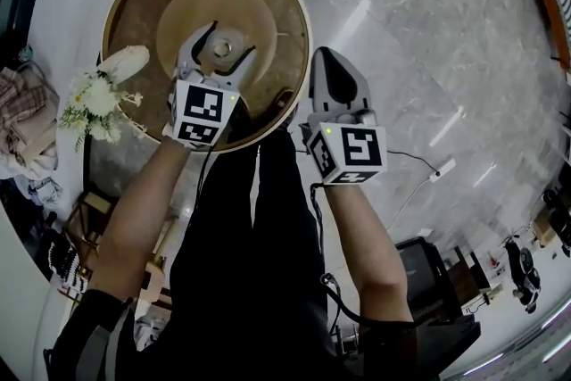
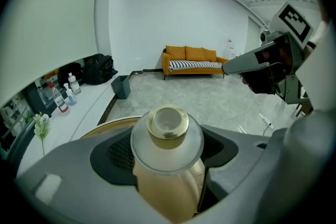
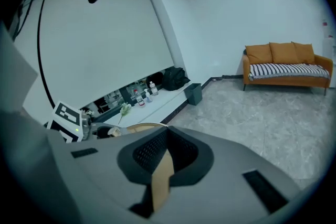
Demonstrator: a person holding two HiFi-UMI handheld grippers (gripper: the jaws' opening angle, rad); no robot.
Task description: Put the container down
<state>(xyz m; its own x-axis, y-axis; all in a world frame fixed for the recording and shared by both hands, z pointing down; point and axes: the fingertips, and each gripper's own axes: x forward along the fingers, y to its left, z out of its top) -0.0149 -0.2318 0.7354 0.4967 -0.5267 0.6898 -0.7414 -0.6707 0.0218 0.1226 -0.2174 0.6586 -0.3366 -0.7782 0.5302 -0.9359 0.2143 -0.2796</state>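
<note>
1. Container (image 2: 168,170), a cream bottle with a gold cap (image 2: 168,122) and a frosted collar, is clamped between my left fingers (image 2: 58,181) over the round wooden worktop (image 1: 143,4). I cannot tell whether its base touches.
2. My right fingers (image 3: 252,165) are pressed together with nothing in them, just off the worktop's rim.
3. It looks rigid and smooth, likely glass, so I judge it slippery, breakable and fairly weighty.
4. Gripping the body below the collar seems safest. It should go down upright and gently.
</note>
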